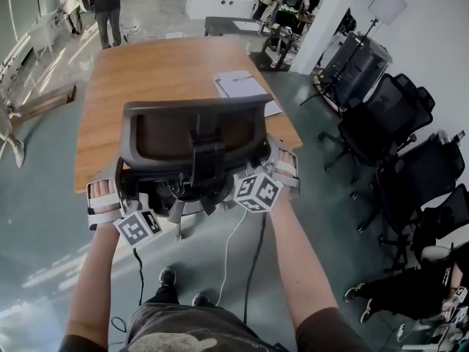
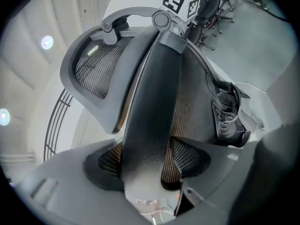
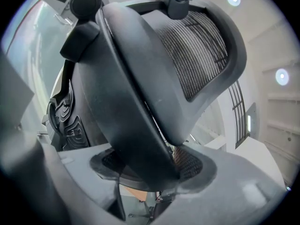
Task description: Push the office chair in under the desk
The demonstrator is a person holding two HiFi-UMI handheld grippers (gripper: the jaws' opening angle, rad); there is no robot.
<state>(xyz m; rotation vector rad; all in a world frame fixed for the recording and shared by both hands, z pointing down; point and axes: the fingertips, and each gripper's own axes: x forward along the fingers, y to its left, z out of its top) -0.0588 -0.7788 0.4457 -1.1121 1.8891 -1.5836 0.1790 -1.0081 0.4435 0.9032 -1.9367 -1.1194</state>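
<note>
Office chair (image 1: 192, 134) backrest faces desk (image 1: 139, 79). Left gripper (image 1: 121, 191) jaws wide, clamped on backrest's left frame strut; right gripper (image 1: 277, 171) same on right strut, pads apparently pressing.

This is an open office or lab workspace. A wooden desk (image 1: 146, 72) stands on a bare grey floor (image 1: 44, 218). Spare chairs (image 1: 388, 116) line the right wall, and people (image 1: 108, 2) stand among benches behind.

The office chair (image 1: 192, 134) is placed before the desk (image 1: 146, 72), papers (image 1: 242, 85) laid on its right side, other chairs (image 1: 388, 119) ranged further right.
</note>
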